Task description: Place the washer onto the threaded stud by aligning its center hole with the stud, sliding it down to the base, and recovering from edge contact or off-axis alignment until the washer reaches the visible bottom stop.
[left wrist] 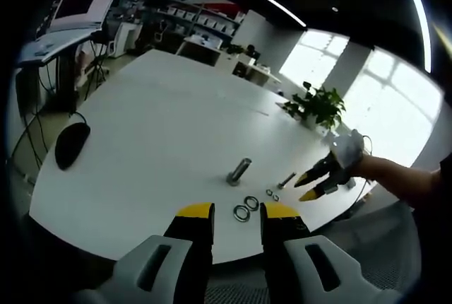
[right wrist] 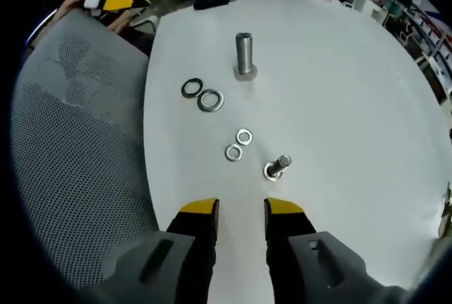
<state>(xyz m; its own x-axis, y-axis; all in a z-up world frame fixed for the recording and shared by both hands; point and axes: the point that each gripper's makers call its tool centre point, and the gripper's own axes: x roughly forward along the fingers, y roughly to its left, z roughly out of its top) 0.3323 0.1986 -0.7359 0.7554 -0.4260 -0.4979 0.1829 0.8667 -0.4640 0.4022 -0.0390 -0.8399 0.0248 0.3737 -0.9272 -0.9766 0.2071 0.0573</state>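
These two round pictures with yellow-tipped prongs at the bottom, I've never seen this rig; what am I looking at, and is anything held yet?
A person holds tongs in each hand, each with a forward-looking camera. The left gripper view shows the left tongs, open and empty, and the right tongs reaching in from the right. The right gripper view shows the right tongs, open and empty. On the white table stand a large threaded stud and a small stud, with two large washers and two small washers lying loose. Nothing is held.

Large washers (right wrist: pixel 202 94) left of large stud (right wrist: pixel 244 54); small washers (right wrist: pixel 239 144) beside small stud (right wrist: pixel 277 167).
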